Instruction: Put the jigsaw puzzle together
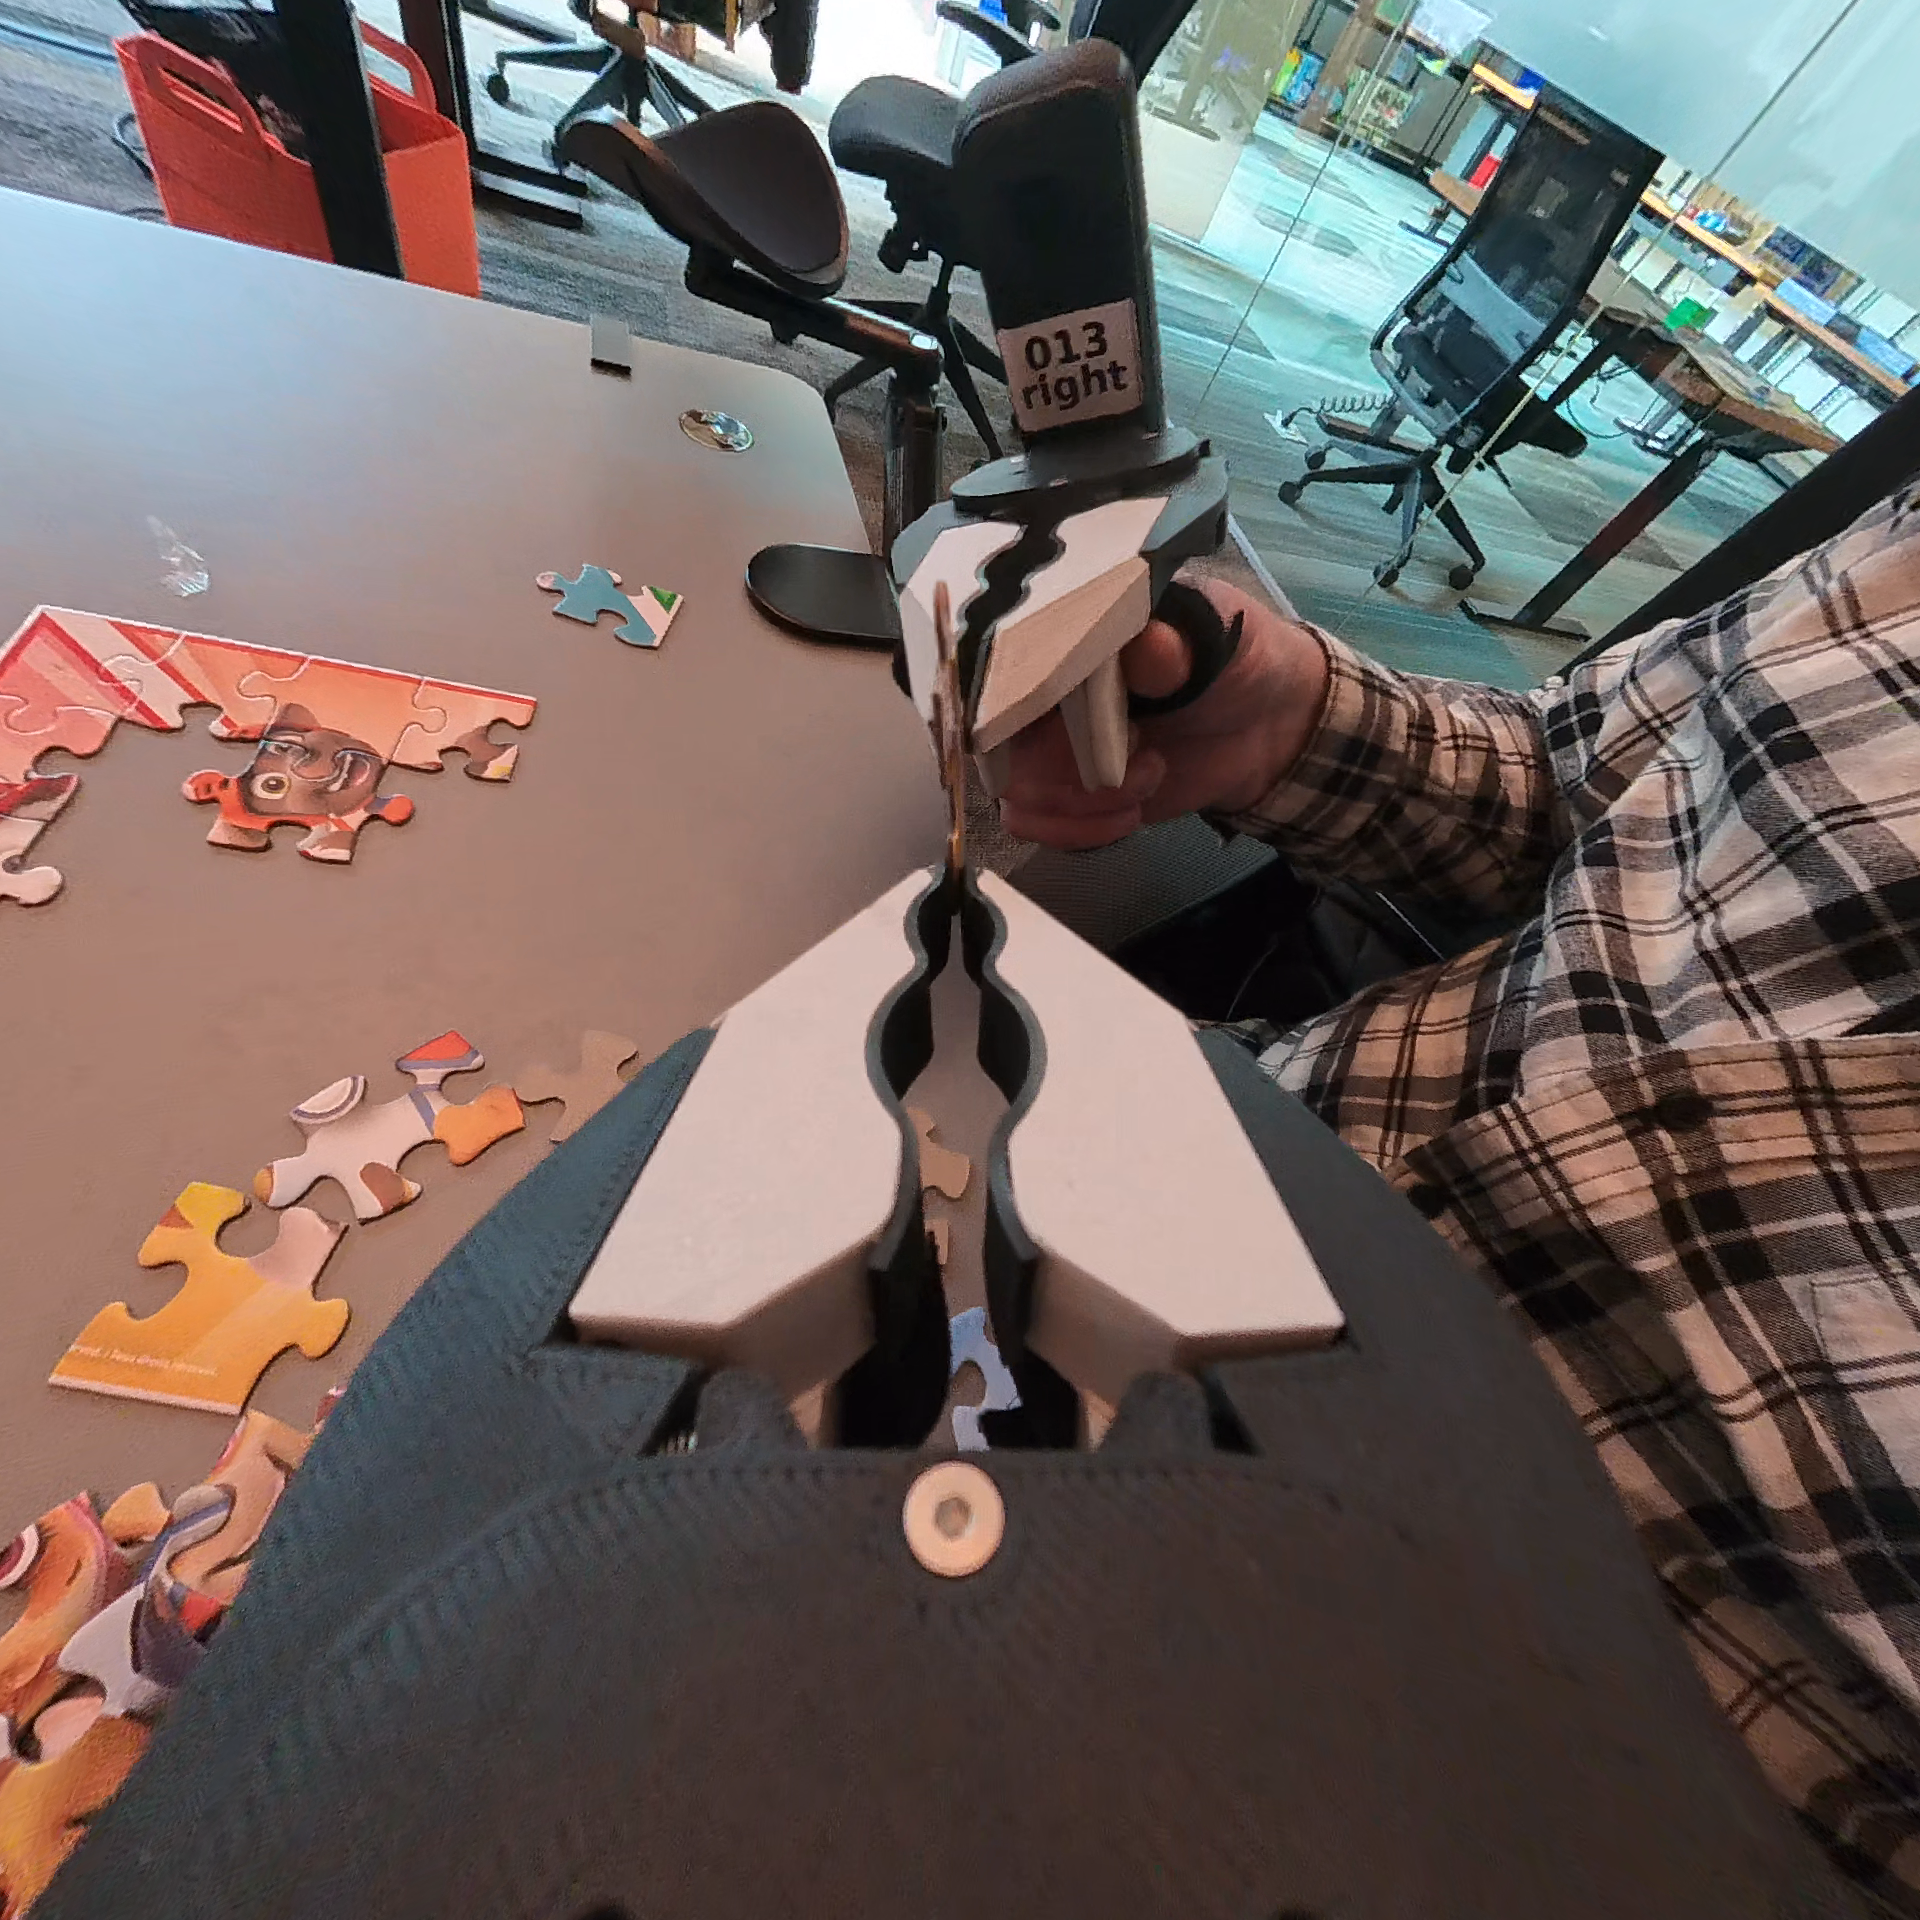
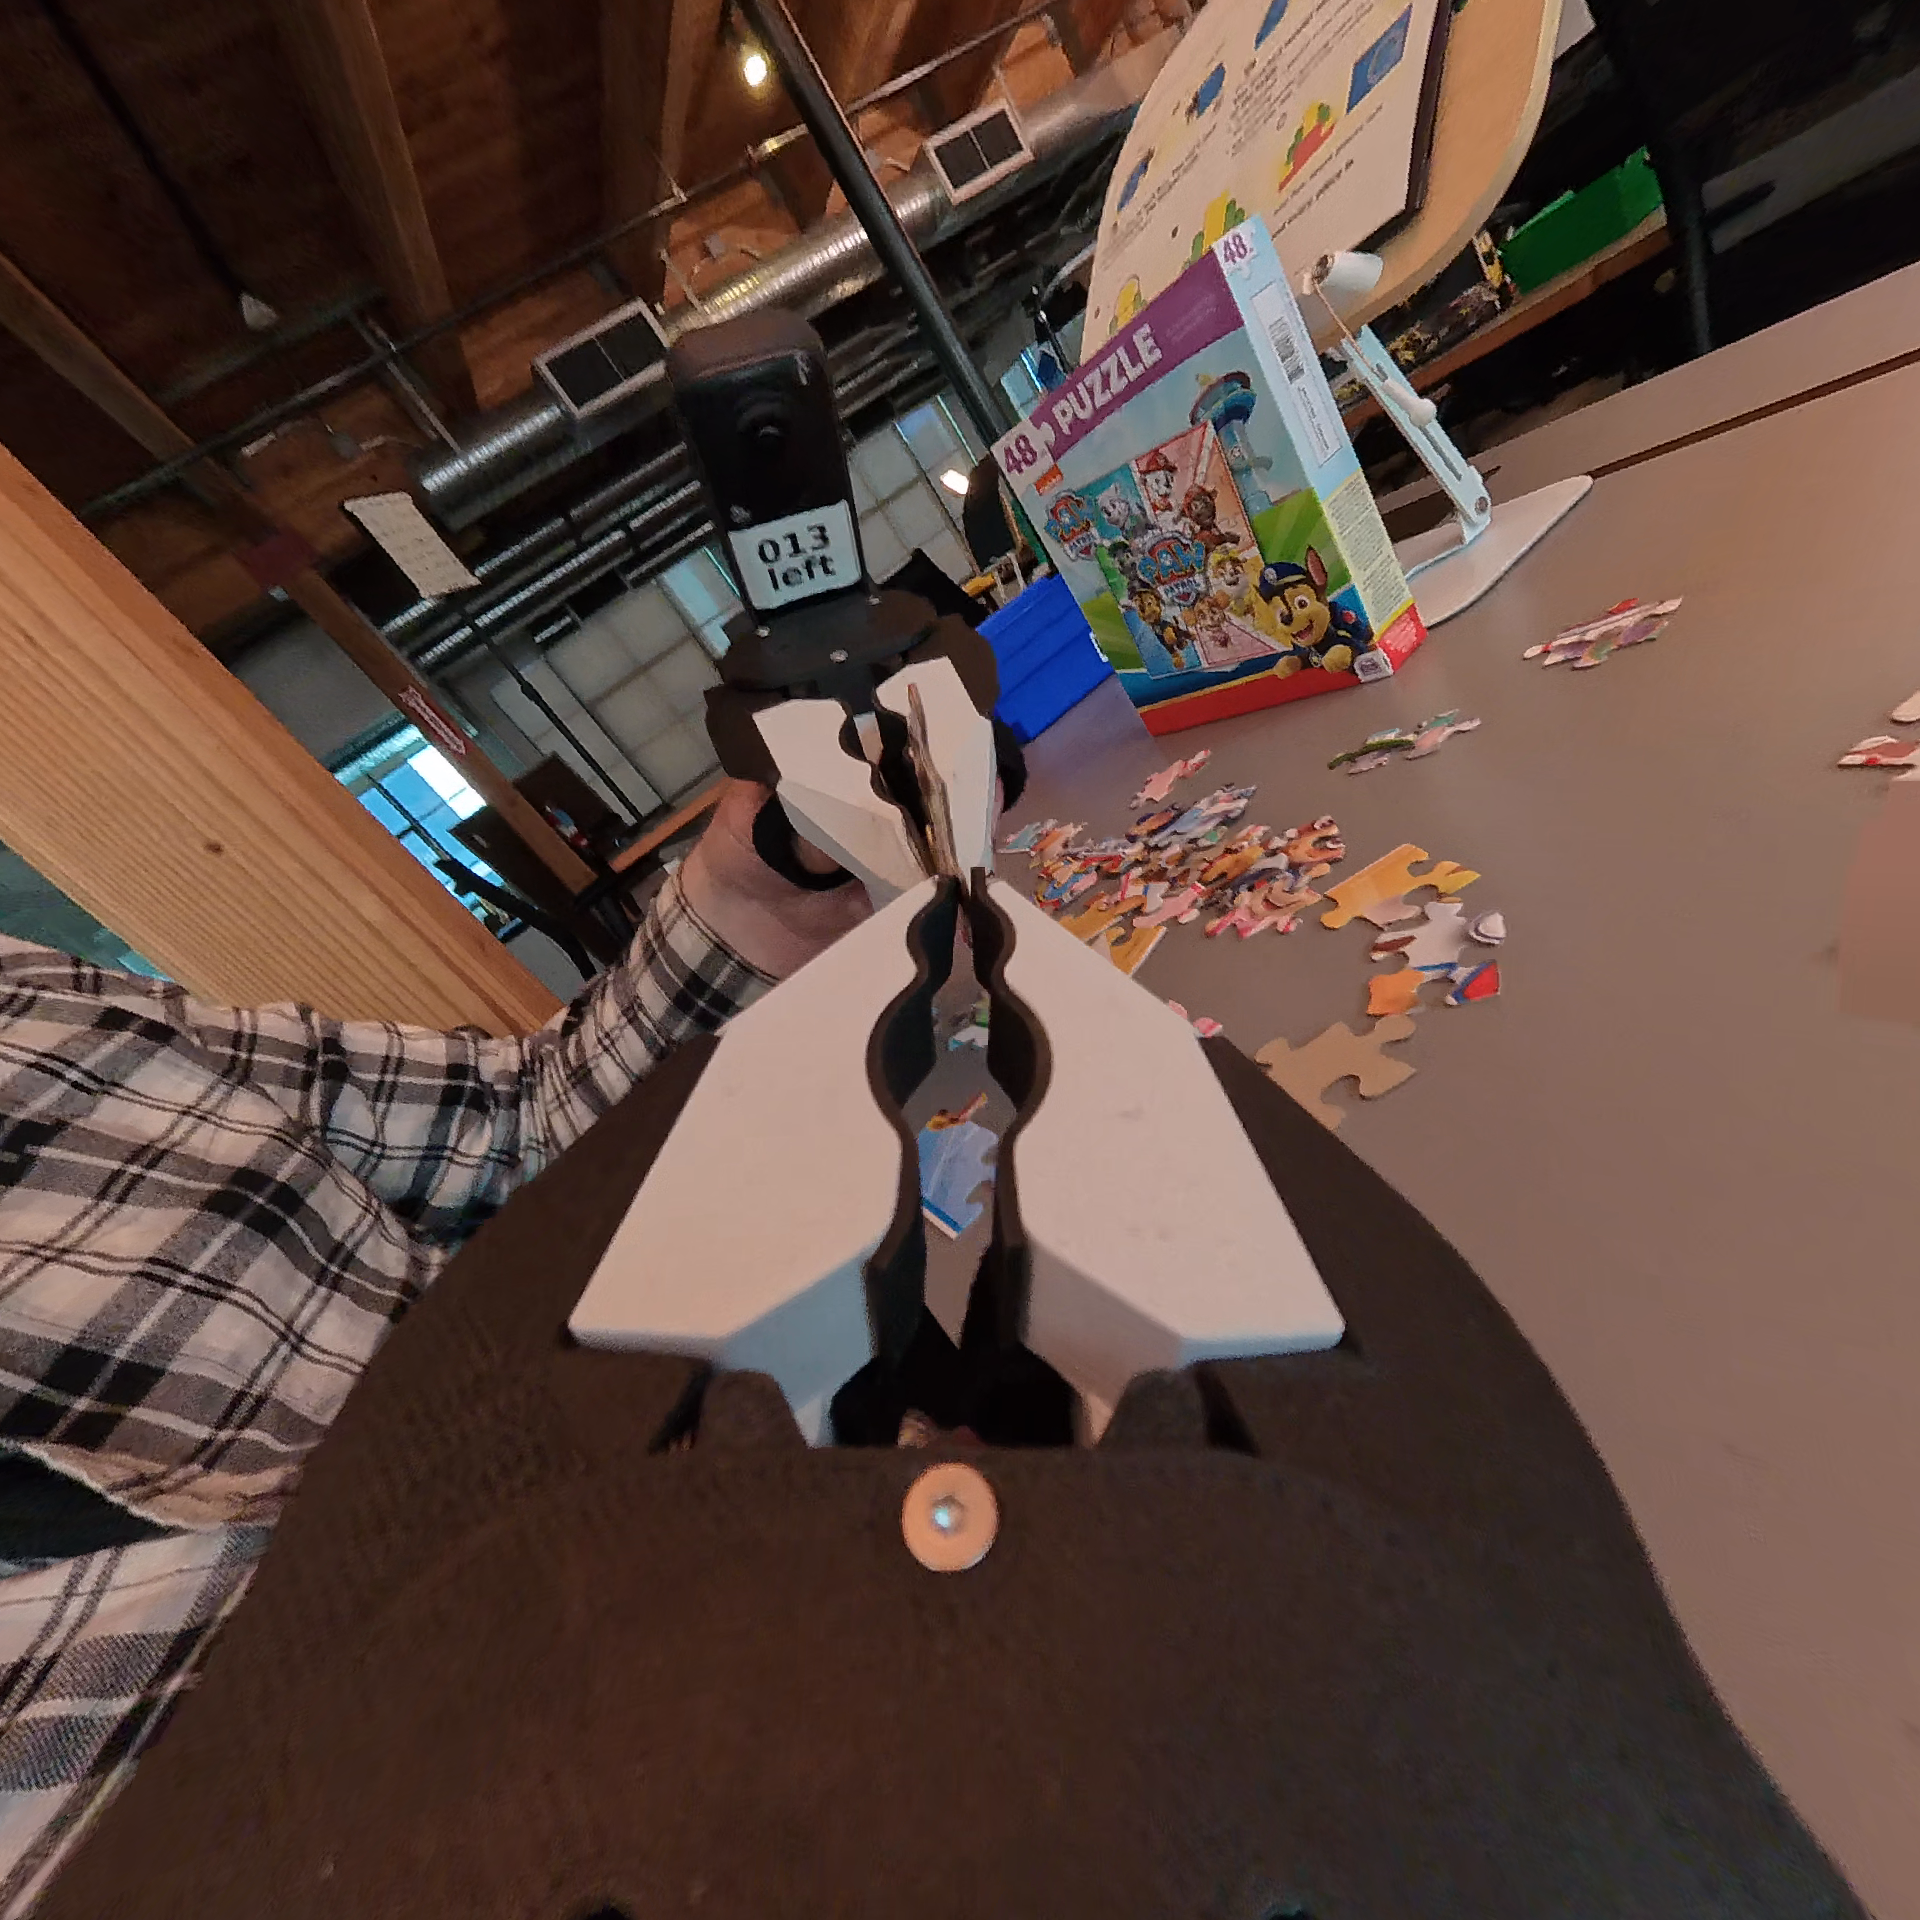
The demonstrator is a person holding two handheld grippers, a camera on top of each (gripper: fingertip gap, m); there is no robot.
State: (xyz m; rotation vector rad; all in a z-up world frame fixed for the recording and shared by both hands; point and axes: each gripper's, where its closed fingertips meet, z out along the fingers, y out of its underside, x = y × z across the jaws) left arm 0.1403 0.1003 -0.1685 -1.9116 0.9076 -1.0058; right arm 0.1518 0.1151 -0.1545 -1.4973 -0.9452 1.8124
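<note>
Broadly, grey desk (image 1: 644,582) carries everything, seen at a steep tilt from both wrist views. Puzzle box (image 2: 1205,499) stands upright at its far side, a heap of loose pieces (image 2: 1184,873) lying near it. Partly assembled puzzle section (image 1: 260,696), red and orange, lies flat toward the left; a yellow piece (image 1: 208,1299) and a blue-green piece (image 1: 613,603) lie apart from it. Above the desk edge, left tongs (image 1: 951,883) and right tongs (image 2: 961,883) meet tip to tip, both pinched together on one held puzzle piece (image 1: 948,727), seen edge-on between them. A hand (image 1: 1164,727) in a plaid sleeve (image 1: 1558,779) grips the right tool.
</note>
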